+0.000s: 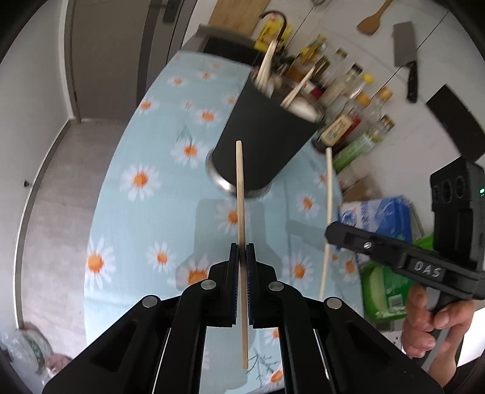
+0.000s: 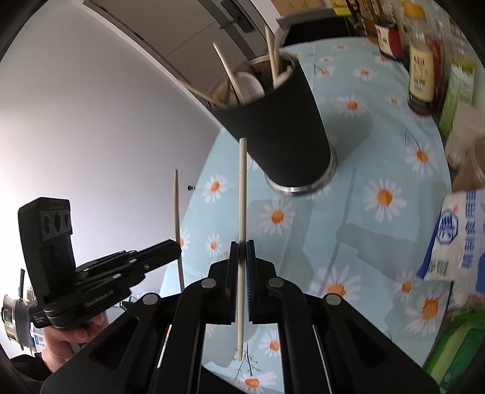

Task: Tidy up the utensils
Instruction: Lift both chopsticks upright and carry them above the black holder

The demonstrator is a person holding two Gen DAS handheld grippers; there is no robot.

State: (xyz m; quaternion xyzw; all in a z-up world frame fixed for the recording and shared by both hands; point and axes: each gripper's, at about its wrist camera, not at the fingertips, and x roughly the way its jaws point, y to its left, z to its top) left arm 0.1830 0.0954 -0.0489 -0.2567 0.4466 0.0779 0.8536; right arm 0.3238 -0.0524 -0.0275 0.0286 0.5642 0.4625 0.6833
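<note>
A black utensil cup (image 1: 260, 136) with a steel base stands on the daisy-print tablecloth (image 1: 145, 212), holding several chopsticks and a white spoon. My left gripper (image 1: 242, 247) is shut on a wooden chopstick (image 1: 240, 194) that points up toward the cup, above the table. My right gripper (image 2: 242, 244) is shut on a second chopstick (image 2: 242, 194), also short of the cup (image 2: 279, 127). Each gripper shows in the other's view: the right one (image 1: 329, 233) with its chopstick (image 1: 328, 188), the left one (image 2: 177, 247) with its chopstick (image 2: 176, 206).
Sauce bottles (image 1: 348, 91) crowd the wall side behind the cup. A blue-white bag (image 1: 379, 215) and a green packet (image 1: 385, 291) lie at the table's right. A cleaver (image 1: 406, 57) and a wooden spatula (image 1: 371, 21) hang on the wall. Hands (image 1: 424, 327) grip both handles.
</note>
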